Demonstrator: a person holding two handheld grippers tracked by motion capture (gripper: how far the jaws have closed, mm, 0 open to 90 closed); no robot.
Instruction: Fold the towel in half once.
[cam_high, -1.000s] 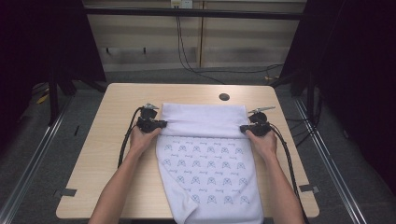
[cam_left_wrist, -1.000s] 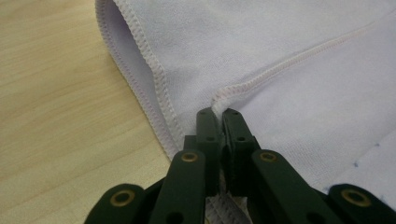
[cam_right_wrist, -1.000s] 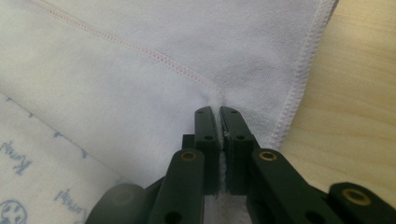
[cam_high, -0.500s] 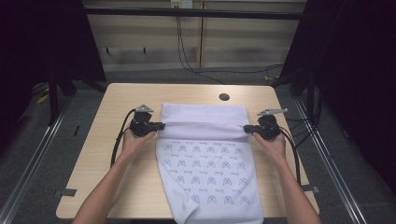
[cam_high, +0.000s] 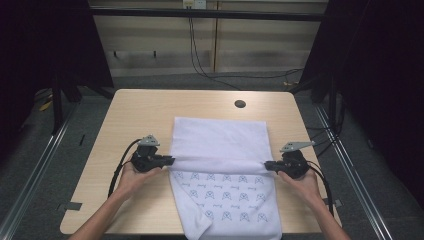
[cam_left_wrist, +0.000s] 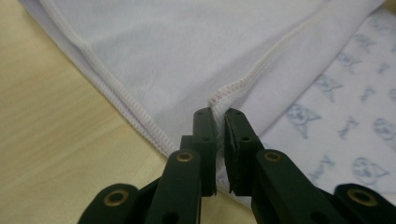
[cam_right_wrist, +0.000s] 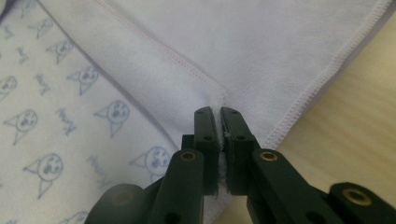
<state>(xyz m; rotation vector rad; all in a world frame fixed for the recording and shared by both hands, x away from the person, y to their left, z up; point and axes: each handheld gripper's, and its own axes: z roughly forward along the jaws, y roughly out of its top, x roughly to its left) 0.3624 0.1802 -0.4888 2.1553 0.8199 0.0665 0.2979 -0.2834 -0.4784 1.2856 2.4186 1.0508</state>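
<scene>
The cloth (cam_high: 220, 150) is soft, matt white fabric with a fine, slightly fuzzy weave; its folded-over part is plain, and the face below carries a pale blue print (cam_high: 225, 197). Its hems (cam_left_wrist: 126, 100) are stitched in raised white thread. The worktop (cam_high: 145, 112) is light wood-look board, smooth and matt, with faint grain. The left gripper (cam_left_wrist: 219, 116) and right gripper (cam_right_wrist: 218, 114) have black matt plastic jaws, slightly worn, set with small brass-coloured rivets (cam_left_wrist: 185, 157). The floor (cam_high: 30, 165) looks like rough grey carpet.
</scene>
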